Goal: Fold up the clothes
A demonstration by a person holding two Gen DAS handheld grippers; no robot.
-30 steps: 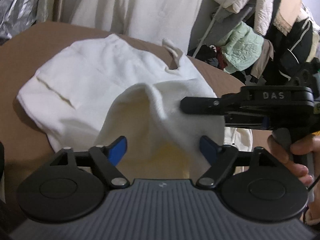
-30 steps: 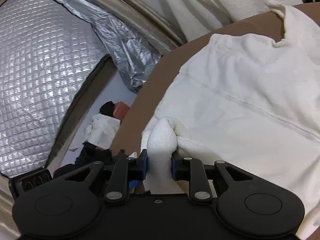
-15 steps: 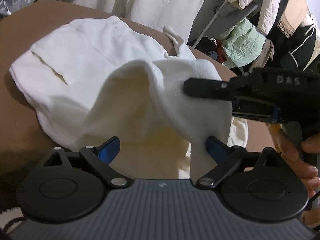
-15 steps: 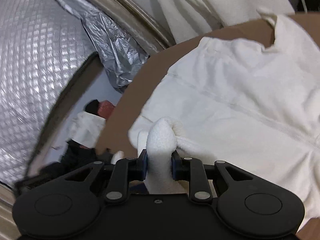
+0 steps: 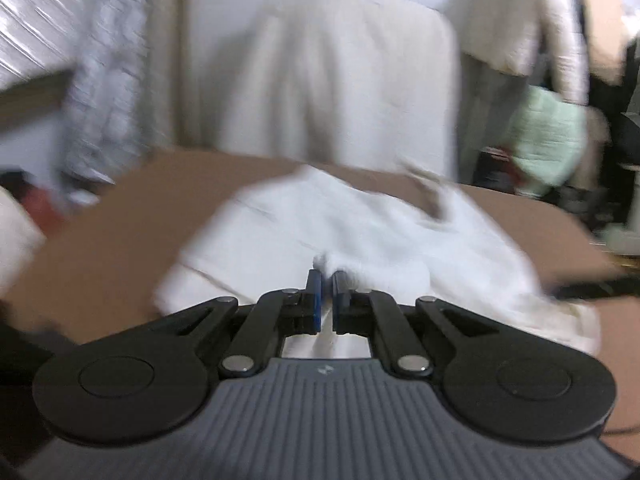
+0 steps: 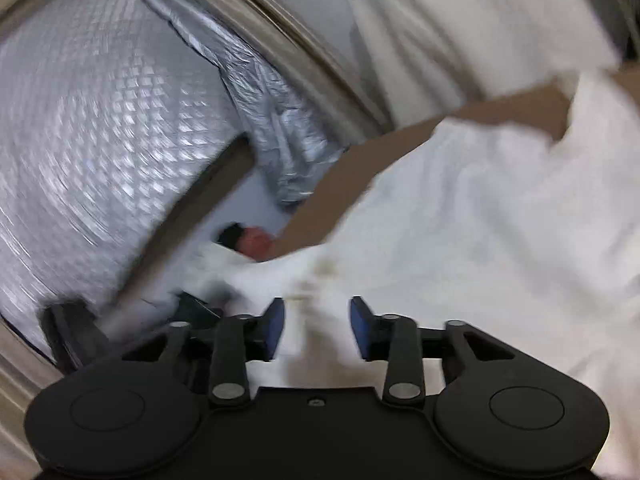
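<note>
A white fleece garment (image 5: 360, 232) lies on the brown table (image 5: 100, 248). It also shows in the right wrist view (image 6: 480, 240). My left gripper (image 5: 326, 280) is shut on a fold of the white cloth at the garment's near edge. My right gripper (image 6: 318, 312) is open, with its blue pads apart just over the cloth at the garment's left edge. Both views are motion-blurred.
A white garment (image 5: 340, 80) hangs behind the table. Clothes are piled at the right (image 5: 548, 148). Silver quilted insulation (image 6: 100, 140) covers the wall at the left. Red and dark items (image 6: 248, 240) lie on the floor past the table's left edge.
My left gripper has closed on the cloth; it was open before. My right gripper has opened and let go of the fold it held. Both cameras are moving fast.
</note>
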